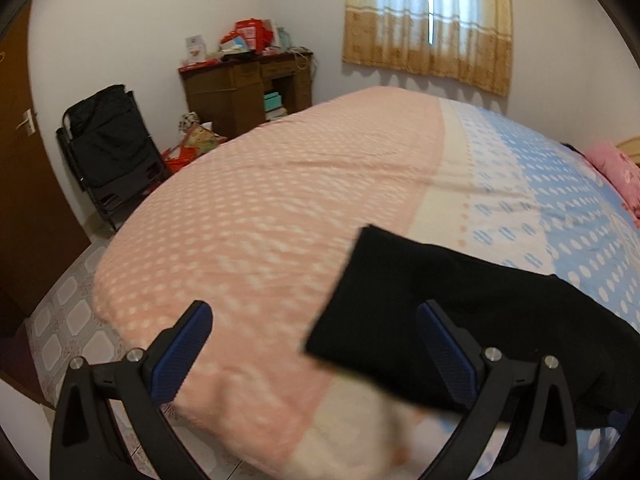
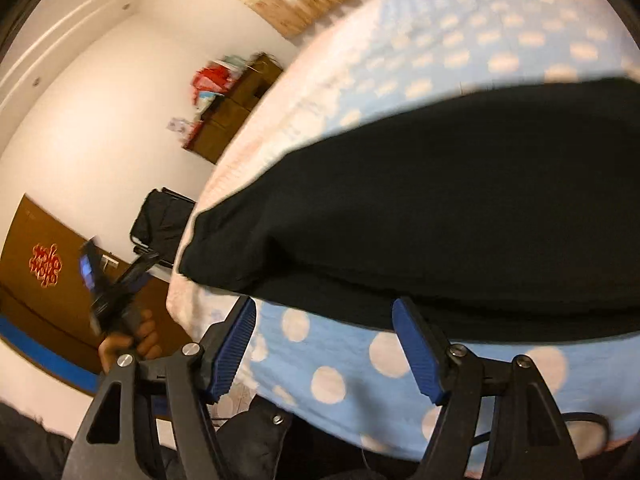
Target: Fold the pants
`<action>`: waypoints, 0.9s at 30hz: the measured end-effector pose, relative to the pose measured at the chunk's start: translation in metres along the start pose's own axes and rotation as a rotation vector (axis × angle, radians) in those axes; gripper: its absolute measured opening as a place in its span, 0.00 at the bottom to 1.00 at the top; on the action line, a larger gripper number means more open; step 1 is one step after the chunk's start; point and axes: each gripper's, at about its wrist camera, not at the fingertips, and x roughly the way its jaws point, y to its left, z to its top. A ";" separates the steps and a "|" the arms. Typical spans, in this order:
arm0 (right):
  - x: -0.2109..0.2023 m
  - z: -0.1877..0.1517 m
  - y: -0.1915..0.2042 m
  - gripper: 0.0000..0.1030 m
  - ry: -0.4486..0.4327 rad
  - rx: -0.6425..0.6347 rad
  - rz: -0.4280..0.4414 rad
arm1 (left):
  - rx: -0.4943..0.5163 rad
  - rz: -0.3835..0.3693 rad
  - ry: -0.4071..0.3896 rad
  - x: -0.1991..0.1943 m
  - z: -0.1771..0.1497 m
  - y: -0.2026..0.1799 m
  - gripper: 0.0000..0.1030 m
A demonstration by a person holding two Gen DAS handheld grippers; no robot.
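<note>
Black pants (image 1: 420,276) lie folded into a flat strip on the bed (image 1: 260,220), across its near right part. My left gripper (image 1: 314,312) hovers open above the pants' left end; nothing is between its blue pads, and its right finger overlaps the cloth in view. In the right wrist view the pants (image 2: 420,208) stretch across the blue dotted blanket (image 2: 440,40). My right gripper (image 2: 324,306) stands open just at their near edge, not pinching the cloth. The left gripper (image 2: 116,260), held in a hand (image 2: 132,344), shows blurred beyond the bed's edge.
A pink pillow (image 1: 616,168) lies at the bed's far right. Beyond the bed stand a wooden desk (image 1: 248,84) piled with red boxes, a black folded chair (image 1: 112,148) and a brown door (image 1: 16,160). A curtained window (image 1: 428,20) is on the back wall.
</note>
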 end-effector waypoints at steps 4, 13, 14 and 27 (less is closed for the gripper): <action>-0.001 0.003 -0.023 0.67 -0.099 0.123 0.084 | -0.040 0.006 -0.005 0.001 -0.004 0.021 1.00; -0.004 0.002 -0.044 0.38 -0.243 0.304 0.115 | -0.094 -0.009 0.095 0.039 -0.015 0.006 1.00; -0.003 0.002 -0.044 0.18 -0.241 0.303 0.112 | -0.087 -0.007 0.097 0.041 -0.015 0.002 1.00; -0.042 -0.013 -0.023 0.04 -0.142 0.070 -0.070 | 0.007 0.196 0.053 0.063 0.006 -0.016 1.00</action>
